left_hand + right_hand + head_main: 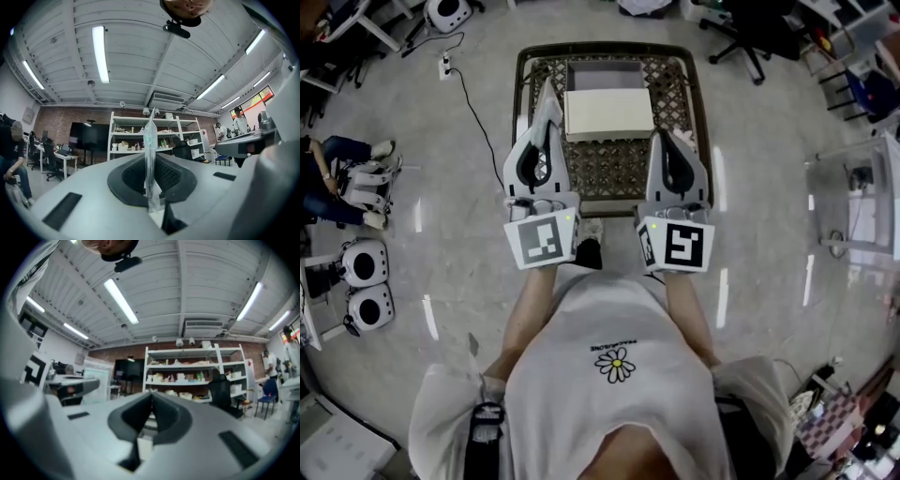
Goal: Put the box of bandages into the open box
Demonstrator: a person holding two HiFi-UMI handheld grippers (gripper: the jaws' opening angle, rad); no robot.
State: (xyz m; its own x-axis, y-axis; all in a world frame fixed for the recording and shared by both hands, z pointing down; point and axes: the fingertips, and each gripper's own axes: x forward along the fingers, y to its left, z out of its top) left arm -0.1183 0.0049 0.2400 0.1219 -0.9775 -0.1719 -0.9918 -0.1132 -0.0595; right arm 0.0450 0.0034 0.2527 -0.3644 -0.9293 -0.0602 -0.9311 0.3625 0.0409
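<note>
1. Over a lattice-topped table (609,178) on a workshop floor, we stand with a gripper in each hand and look steeply down at the open box (605,73). It sits at the far middle of the table. Its white flap (609,114), likely the lid, is folded back toward us, which leaves the grey inside free for loading.
2. Our left gripper (546,89) has its jaws pressed together. In the left gripper view a thin translucent strip (150,140) stands upright along their seam. We cannot tell whether it belongs to the pads or is something pinched.
3. Our right gripper (661,139) is closed as well, and the right gripper view shows nothing between its jaws.
4. Both grippers are aimed outward and upward, not down at the table. Their cameras take in the shelving (154,133) and the ceiling lights (101,54), so we read this as a carrying or resting pose, not a reach.
5. From above, the two grippers flank the white flap, one on each side, and neither appears to touch the box.
6. The box of bandages shows as a separate thing in no view. Whether it already lies inside the open box, hidden by a wall, we cannot say.
7. In our judgement the placing is either finished or not yet begun, since neither claw carries a box.
</note>
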